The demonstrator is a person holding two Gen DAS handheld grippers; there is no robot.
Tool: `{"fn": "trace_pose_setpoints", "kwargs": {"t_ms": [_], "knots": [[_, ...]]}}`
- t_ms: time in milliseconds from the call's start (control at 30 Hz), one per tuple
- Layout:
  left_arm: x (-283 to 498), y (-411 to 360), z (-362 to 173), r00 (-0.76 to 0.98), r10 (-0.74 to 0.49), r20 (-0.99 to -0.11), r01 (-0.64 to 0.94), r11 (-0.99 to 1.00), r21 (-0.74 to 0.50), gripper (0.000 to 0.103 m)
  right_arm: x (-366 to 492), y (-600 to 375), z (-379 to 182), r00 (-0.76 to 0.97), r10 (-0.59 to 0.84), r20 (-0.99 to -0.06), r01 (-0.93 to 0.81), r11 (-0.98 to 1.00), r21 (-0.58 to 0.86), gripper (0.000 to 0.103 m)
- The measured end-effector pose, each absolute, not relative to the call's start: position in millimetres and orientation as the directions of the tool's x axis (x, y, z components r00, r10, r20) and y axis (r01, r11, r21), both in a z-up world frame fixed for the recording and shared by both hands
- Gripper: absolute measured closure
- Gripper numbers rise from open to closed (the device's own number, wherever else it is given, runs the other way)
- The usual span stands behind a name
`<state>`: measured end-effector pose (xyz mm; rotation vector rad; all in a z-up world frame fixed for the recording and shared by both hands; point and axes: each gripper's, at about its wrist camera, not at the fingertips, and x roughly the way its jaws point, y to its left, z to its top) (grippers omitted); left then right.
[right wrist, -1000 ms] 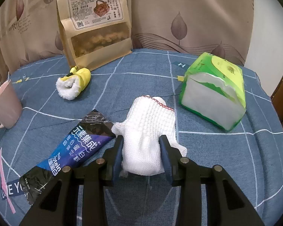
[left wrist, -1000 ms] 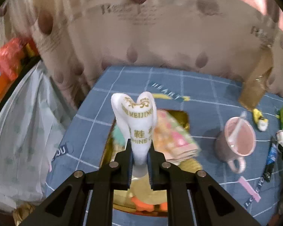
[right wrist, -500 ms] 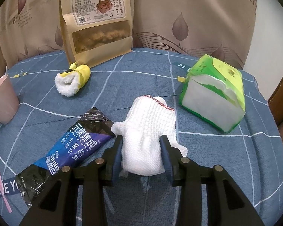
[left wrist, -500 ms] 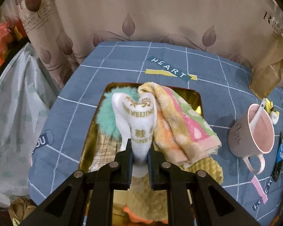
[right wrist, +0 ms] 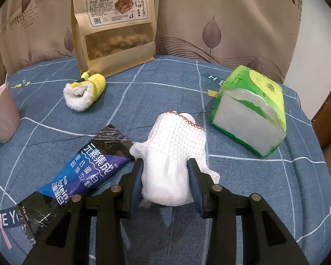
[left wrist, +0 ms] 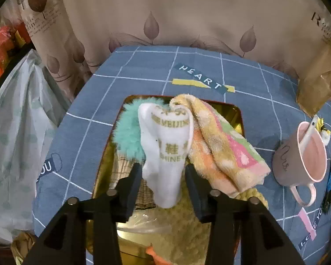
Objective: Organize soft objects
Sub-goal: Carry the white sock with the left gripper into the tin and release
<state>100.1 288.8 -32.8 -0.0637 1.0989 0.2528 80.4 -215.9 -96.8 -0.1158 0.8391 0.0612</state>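
Note:
In the left wrist view, my left gripper (left wrist: 163, 174) is open over a gold tray (left wrist: 236, 112). A white sock with gold lettering (left wrist: 165, 145) rests between the spread fingers, lying on the pile in the tray: a teal fluffy item (left wrist: 128, 132), a striped towel (left wrist: 222, 145), a yellow plush (left wrist: 187, 227). In the right wrist view, my right gripper (right wrist: 165, 172) has its fingers on both sides of a white knitted cloth (right wrist: 174, 152) on the blue tablecloth; the pads touch it. A yellow baby bootie (right wrist: 86, 90) lies far left.
A pink mug with a spoon (left wrist: 302, 154) stands right of the tray. A black-blue sachet (right wrist: 77, 174) lies beside the cloth, a green tissue pack (right wrist: 251, 112) to its right, a brown snack bag (right wrist: 114, 22) at the back. White plastic bags (left wrist: 15, 132) hang left of the table.
My left gripper moved over the tray, lowered the white sock onto the pile and opened its fingers. My right gripper stayed around the white cloth.

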Motion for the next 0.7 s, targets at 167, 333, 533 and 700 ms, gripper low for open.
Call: {"fn": "trace_pose_setpoints", "kwargs": {"t_ms": [167,333,533,700], "knots": [[86.3,290.3,-19.1,0.452,0.171,-0.875,-0.231,0.970,0.070,0.053,80.6,-215.5,-97.0,0.666,0.005,-0.746,-0.101,0.991,-0.083,0.064],[68.6,294.4,-2.0,0.481,0.177,-0.859,-0.243,0.968,0.064,0.053,80.9,-214.9,-97.4,0.666,0.002,-0.746,-0.102,0.991,-0.089,0.064],[34.6,299.0,19.6,0.528,0.211,-0.823,-0.289,0.955,0.060,0.053,80.4,-214.4,-97.1,0.667,0.001,-0.745,-0.102,0.991,-0.090,0.065],[11.6,294.9,19.3,0.535,0.231,-0.813,-0.323,0.945,0.057,0.052,80.6,-215.5,-95.7,0.668,0.008,-0.744,-0.102,0.992,-0.081,0.069]]}}
